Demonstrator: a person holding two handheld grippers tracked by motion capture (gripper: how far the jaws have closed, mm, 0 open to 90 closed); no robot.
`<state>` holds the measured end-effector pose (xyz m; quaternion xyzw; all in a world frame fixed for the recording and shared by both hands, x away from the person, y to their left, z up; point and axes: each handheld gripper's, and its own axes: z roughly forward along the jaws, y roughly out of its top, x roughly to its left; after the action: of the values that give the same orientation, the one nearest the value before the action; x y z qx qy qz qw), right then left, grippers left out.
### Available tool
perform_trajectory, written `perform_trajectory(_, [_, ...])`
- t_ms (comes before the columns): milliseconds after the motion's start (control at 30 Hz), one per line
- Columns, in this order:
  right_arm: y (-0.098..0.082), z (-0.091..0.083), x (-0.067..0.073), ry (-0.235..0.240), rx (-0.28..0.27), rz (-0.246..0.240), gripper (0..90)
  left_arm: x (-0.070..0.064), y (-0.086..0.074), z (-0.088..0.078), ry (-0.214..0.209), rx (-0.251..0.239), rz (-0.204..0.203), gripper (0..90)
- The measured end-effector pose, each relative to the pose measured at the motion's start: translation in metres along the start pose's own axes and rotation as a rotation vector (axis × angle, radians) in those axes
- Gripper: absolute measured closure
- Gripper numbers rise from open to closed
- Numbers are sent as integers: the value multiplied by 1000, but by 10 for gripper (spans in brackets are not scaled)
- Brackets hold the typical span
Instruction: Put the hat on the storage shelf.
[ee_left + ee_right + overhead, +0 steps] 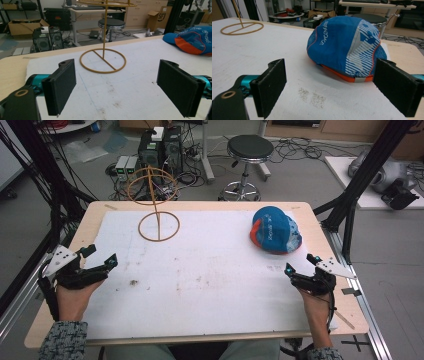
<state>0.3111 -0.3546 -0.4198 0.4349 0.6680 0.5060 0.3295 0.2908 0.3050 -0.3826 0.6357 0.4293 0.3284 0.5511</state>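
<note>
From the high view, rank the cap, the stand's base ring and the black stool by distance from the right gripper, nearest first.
From the right gripper:
1. Blue cap, just ahead of it on the white mat.
2. Stand's base ring, far across the mat, toward the left.
3. Black stool, on the floor beyond the table.

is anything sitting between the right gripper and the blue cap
Nothing visible does. The right gripper is open and points at the blue cap, with just bare white mat between them. In the right gripper view the cap lies just ahead of the jaws.
</note>
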Motion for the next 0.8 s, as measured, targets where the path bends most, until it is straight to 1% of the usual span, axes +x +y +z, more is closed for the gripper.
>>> perform_trajectory(133, [0,0,1,8,-3,-13,110,0,0,0,-1,-2,-5,163])
perform_trajectory(167, [1,0,2,5,-7,-21,110,-1,1,-1,-3,-1,-3,163])
perform_trajectory(300, [1,0,3,3,-7,-25,110,-3,2,0,-11,1,5,168])
perform_trajectory(400, [2,1,3,4,-8,-16,110,-4,2,1,-12,1,2,167])
perform_trajectory(600, [7,2,2,4,-27,-14,110,-4,2,0,-17,-1,-5,170])
perform_trajectory(633, [11,2,1,0,-37,-28,110,-4,2,0,-18,-1,-3,170])
perform_trajectory(667, [11,2,1,0,-37,-28,110,-4,2,0,-18,-1,-3,171])
perform_trajectory(700, [15,2,0,-7,-36,-42,110,-5,3,0,-23,0,-5,170])
perform_trajectory(800, [21,6,-3,-24,-43,-63,110,-6,3,0,-25,2,-2,170])
